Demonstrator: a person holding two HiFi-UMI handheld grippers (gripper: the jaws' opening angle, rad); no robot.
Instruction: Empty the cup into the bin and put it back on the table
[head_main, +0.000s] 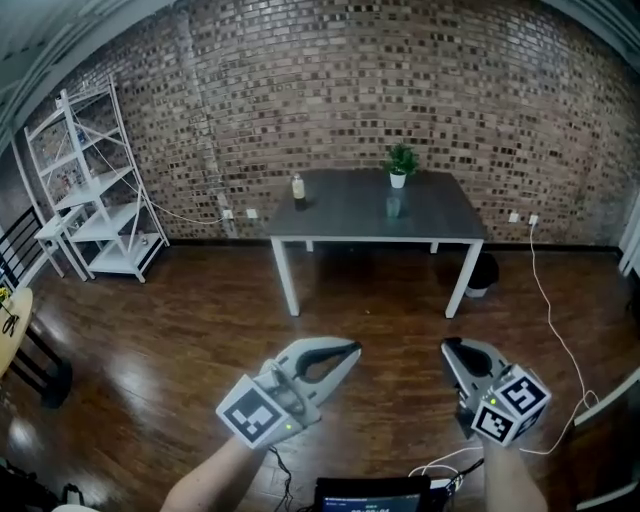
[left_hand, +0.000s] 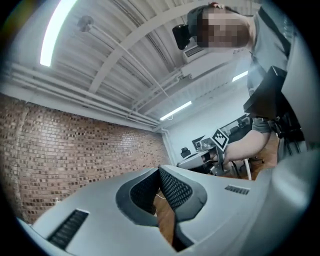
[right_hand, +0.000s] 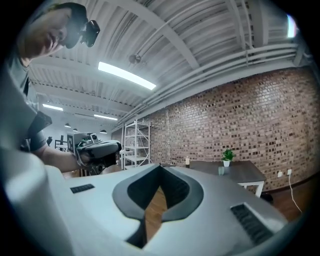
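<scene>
The desk stands before the brick wall. On it, the cup sits right of the middle. The plant is behind the cup at the far edge, and the bottle is near the far left corner. The bin stands on the floor under the desk's right end. The shelf unit stands well to the left.

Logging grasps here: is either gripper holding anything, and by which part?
Nothing is held: the left gripper and right gripper are shut and empty; the cup stands on the table.

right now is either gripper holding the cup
No: the cup stands on the table near the plant, while the left gripper and right gripper are empty.
</scene>
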